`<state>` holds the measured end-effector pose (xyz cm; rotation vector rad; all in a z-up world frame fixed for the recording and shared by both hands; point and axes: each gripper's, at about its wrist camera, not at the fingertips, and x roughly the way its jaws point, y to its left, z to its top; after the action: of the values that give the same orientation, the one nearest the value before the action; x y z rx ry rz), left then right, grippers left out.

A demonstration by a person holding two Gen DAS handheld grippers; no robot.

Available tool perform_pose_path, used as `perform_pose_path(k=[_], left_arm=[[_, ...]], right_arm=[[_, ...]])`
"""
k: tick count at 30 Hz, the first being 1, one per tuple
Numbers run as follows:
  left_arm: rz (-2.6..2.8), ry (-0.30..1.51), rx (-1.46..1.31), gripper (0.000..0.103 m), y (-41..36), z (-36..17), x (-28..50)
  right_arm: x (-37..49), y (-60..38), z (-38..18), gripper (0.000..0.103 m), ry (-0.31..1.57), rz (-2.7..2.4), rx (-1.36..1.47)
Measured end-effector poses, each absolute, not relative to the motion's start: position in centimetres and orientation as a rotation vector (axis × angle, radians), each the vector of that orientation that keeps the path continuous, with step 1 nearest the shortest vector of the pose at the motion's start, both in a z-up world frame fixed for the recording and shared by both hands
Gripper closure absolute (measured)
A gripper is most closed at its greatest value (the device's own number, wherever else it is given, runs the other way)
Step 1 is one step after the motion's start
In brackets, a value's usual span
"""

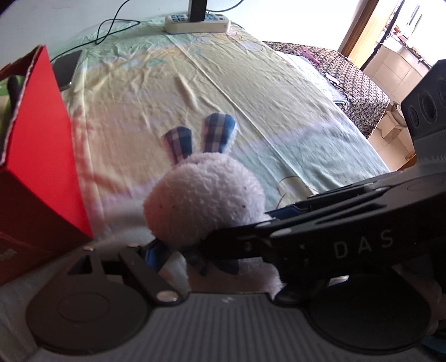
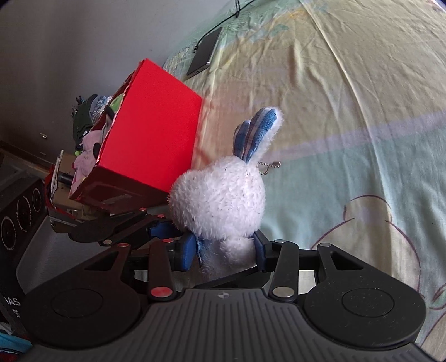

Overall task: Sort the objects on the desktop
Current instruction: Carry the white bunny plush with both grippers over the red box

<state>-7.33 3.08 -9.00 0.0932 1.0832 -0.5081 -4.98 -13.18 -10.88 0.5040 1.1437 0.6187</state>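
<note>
Right wrist view: right tongs (image 2: 226,252) clamped on neck of white plush bunny (image 2: 220,200), blue pads (image 2: 186,254) pressing both sides. Bunny upright, plaid blue ears (image 2: 257,133) pointing up, small ball chain (image 2: 269,166) hanging off head. Left tongs (image 2: 156,231) coming in from left at same neck level, blue tip touching bunny; grip there hard to read from this view. Red box (image 2: 152,133) just left of bunny, open top, plush toys (image 2: 87,150) stuffed inside. Phone (image 2: 205,53) with cable lying farther back on bed sheet (image 2: 348,111), well apart from box. Left wrist view: left tongs (image 1: 178,250) around bunny (image 1: 203,197) at bow, only one finger visible, other side hidden by right tongs (image 1: 320,222) crossing from right; cannot tell whether closed. Red box (image 1: 41,167) at left edge, near bunny. Power strip (image 1: 198,23) at far end of sheet (image 1: 251,97), black cable (image 1: 111,30) beside it.
</note>
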Motion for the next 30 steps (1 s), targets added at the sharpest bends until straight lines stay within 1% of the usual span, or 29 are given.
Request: perform_pose_path(k=[6,15,23,30], left_arm=[[-0.535,1.078,0.111,0.021,6.7,-8.5,-8.5],[-0.559,1.089,0.124,0.021,13.1,-8.2,-11.2],[-0.540,1.060,0.201,0.021,17.9,-7.1,-13.5],[-0.524,1.066,0.171,0.021,23.0,-5.4,-14.5]], right_arm=[[-5.8,-10.9,-10.3,0.058,1.129,0.599,0.493],[-8.3,-4.4,-10.0,0.058,1.155,0.582,0.482],[-9.5,1.4,-9.3,0.058,1.154,0.605,0.463],[-10.2,6.2,-8.9,0.058,1.149,0.661,0.466]])
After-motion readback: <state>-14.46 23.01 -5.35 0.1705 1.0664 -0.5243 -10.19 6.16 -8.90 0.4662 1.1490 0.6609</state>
